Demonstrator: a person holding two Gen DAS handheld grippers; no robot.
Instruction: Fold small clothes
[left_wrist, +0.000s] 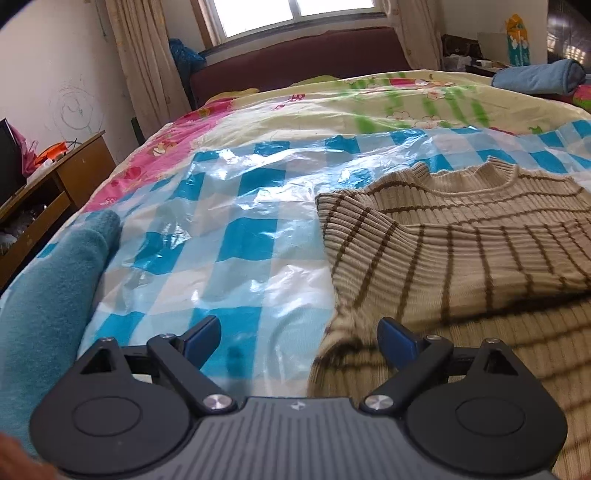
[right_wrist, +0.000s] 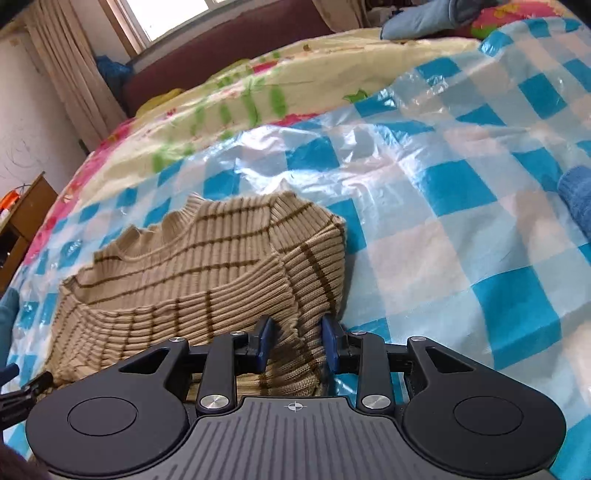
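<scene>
A beige ribbed sweater with brown stripes (left_wrist: 461, 236) (right_wrist: 207, 266) lies on the blue-and-white checked plastic sheet (left_wrist: 229, 236) (right_wrist: 461, 229), its sides folded inward and its collar at the far end. My right gripper (right_wrist: 297, 343) sits at the sweater's near right edge. A bunched fold of knit fills the gap between its blue pads (right_wrist: 264, 341) and touches both, while the jaws ease apart. My left gripper (left_wrist: 299, 339) stands wide open at the sweater's near left edge. Its right fingertip (left_wrist: 395, 334) is over the knit, and nothing is gripped.
The sheet covers a bed with a floral quilt (left_wrist: 332, 107). A teal towel (left_wrist: 55, 295) lies at the left, a blue knit item (right_wrist: 578, 195) at the right. A wooden desk (left_wrist: 66, 173) stands left of the bed, a dark headboard (left_wrist: 295, 62) beyond it.
</scene>
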